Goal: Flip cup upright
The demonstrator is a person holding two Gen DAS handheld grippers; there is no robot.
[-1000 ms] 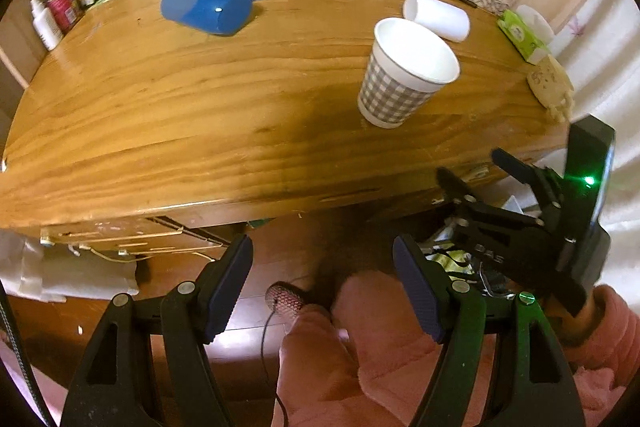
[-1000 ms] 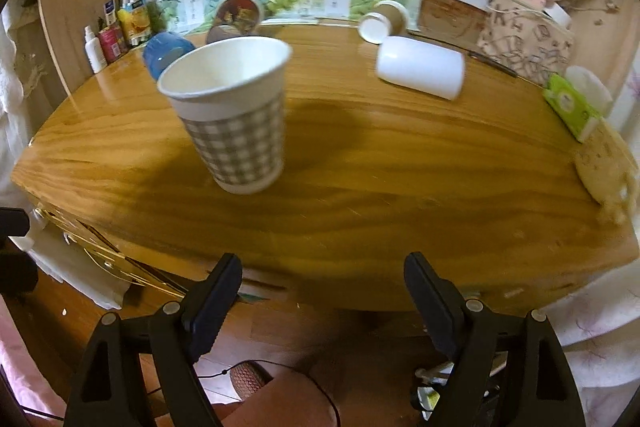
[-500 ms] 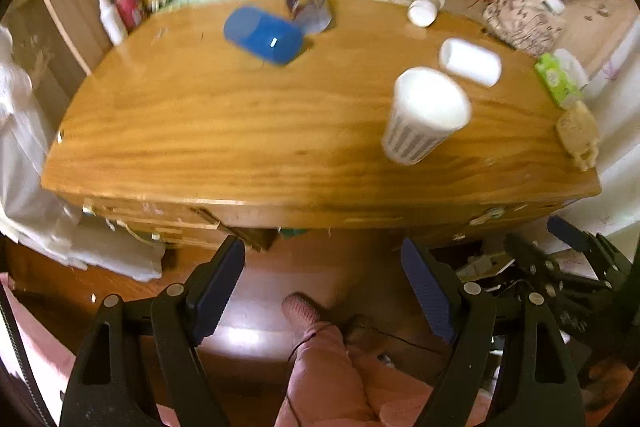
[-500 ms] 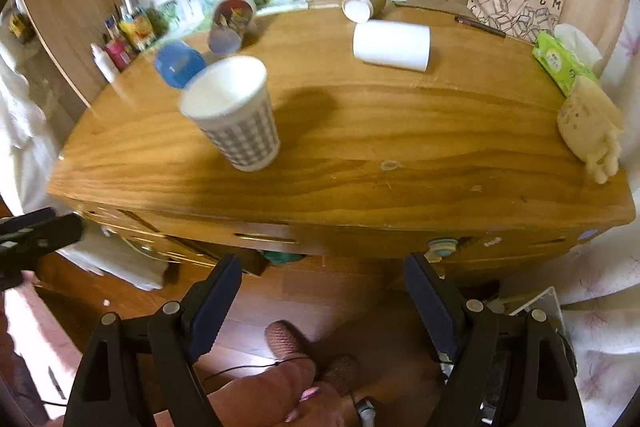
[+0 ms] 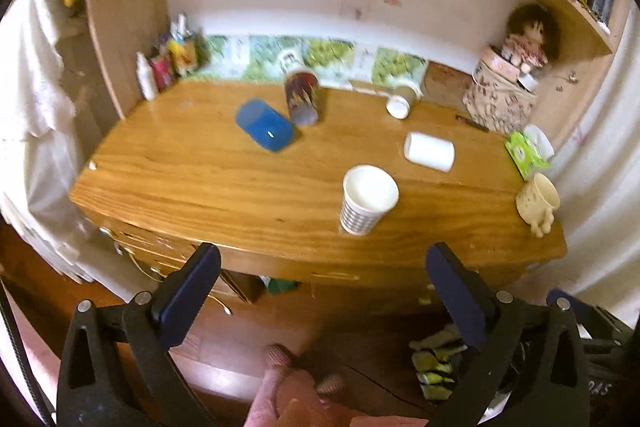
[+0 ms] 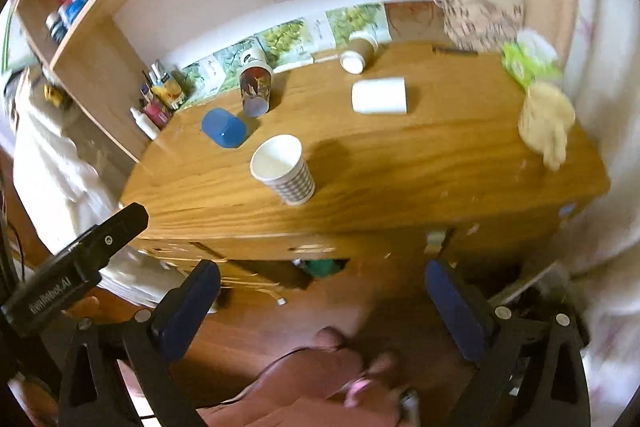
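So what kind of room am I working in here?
Probably a bedroom or study at home: a wooden desk with a built-in shelf hutch, a brown-haired rag doll on a patterned box, and small toiletry bottles in the corner.

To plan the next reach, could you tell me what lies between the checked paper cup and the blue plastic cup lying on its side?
Only bare wooden desk separates the checked paper cup from the blue plastic cup, clearest in the right wrist view.

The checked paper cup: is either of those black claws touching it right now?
Apart. In both wrist views the checked paper cup stands alone on the desk, both grippers open, well back.
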